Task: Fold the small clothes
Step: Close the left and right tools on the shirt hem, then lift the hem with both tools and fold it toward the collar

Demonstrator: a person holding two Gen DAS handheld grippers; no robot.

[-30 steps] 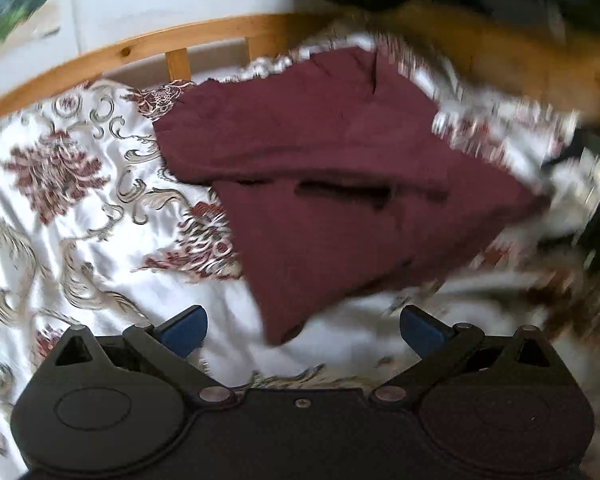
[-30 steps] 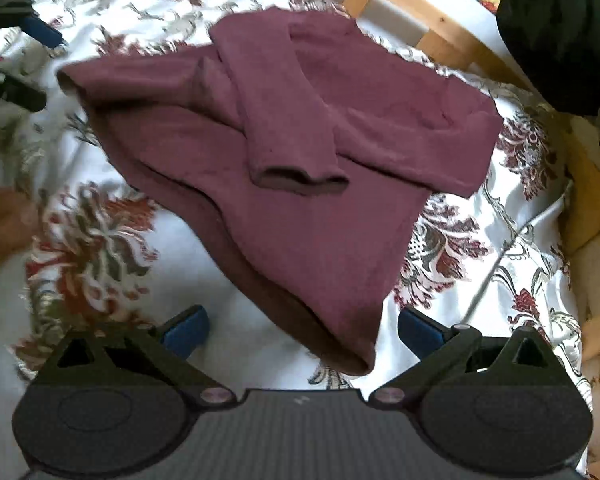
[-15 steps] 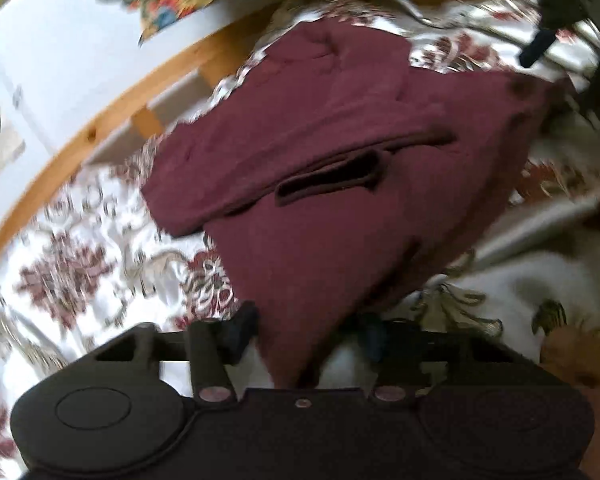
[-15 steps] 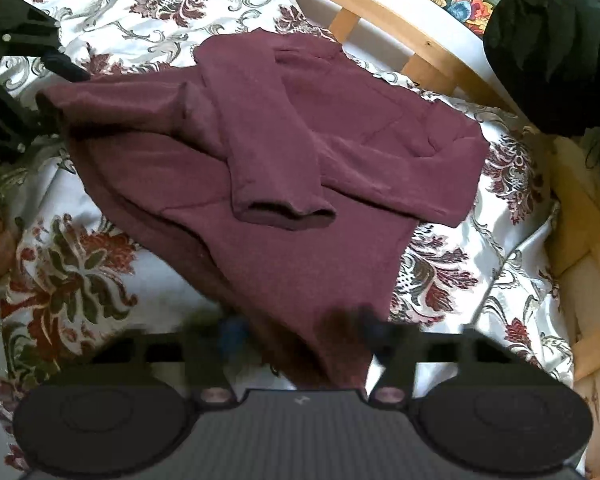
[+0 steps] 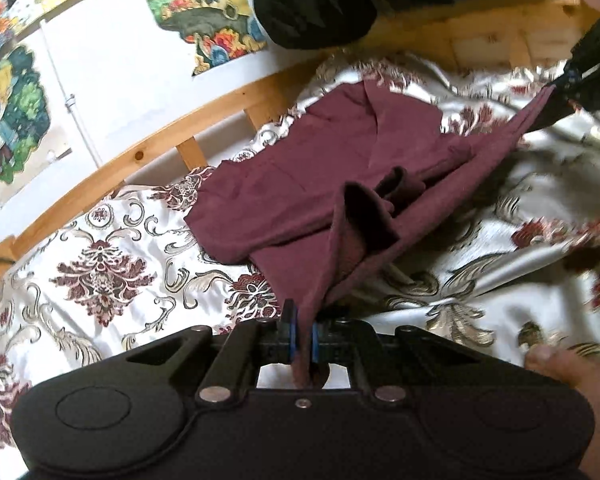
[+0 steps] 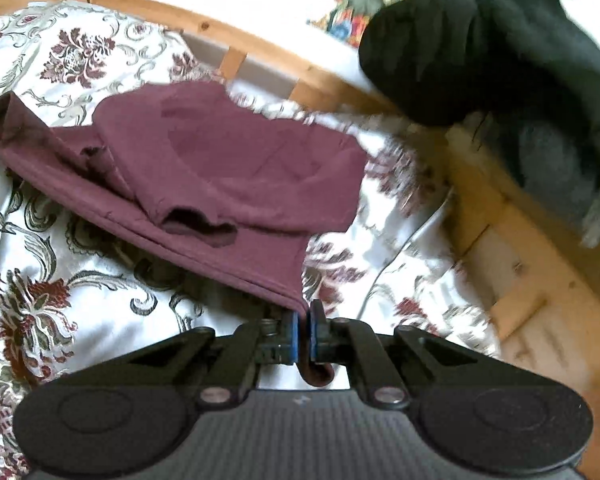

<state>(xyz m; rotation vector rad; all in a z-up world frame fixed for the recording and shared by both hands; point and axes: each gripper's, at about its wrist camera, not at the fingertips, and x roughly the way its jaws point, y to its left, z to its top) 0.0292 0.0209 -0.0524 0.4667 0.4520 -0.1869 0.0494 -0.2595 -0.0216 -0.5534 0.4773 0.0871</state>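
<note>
Left wrist view: left gripper (image 5: 303, 338) clamped on maroon sweater (image 5: 300, 184) hem corner at 6 o'clock, right gripper (image 6: 303, 336) clamped on the other hem corner, garment lifting off the floral bedspread (image 5: 112, 264), black bundle (image 6: 480, 40) at 1 o'clock on wooden frame (image 5: 100, 184).

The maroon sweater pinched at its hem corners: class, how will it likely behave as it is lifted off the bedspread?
The maroon sweater will probably be floppy: it already sags and creases between the left gripper and the right gripper. It seems light, since small pinches raise the hem. Its folded sleeve may slip out of place, and the glossy bedspread likely offers little drag.
</note>
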